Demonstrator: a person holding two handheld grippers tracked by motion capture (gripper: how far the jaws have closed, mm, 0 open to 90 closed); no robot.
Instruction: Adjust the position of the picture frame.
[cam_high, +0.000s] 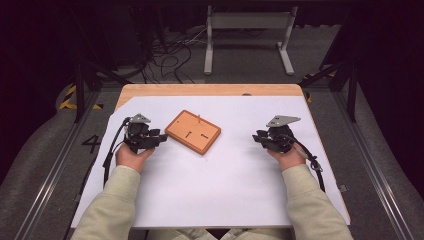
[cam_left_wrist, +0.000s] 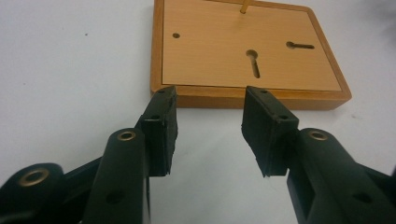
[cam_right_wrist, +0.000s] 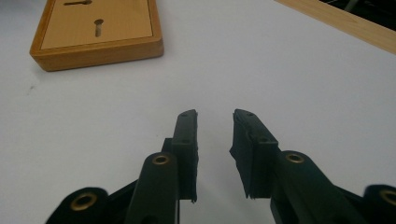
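Observation:
A wooden board (cam_high: 193, 131) with keyhole slots and a small upright peg lies on the white table cover, left of centre. My left gripper (cam_high: 159, 137) sits just to its left, open, its tips close to the board's near edge (cam_left_wrist: 252, 98) with nothing between them. In the left gripper view the left gripper (cam_left_wrist: 211, 100) faces the board's side, and the slots (cam_left_wrist: 253, 63) show on top. My right gripper (cam_high: 258, 137) rests on the cover to the right, well apart from the board, open and empty. The right gripper (cam_right_wrist: 215, 114) points over bare cover, with the board (cam_right_wrist: 95, 32) far off at upper left.
The white cover (cam_high: 220, 185) spreads over a wooden table whose far edge (cam_high: 210, 90) shows bare. Beyond it stand a grey metal frame (cam_high: 247, 35) and loose cables on the floor. A cable (cam_high: 111, 150) trails from each gripper toward the person's sleeves.

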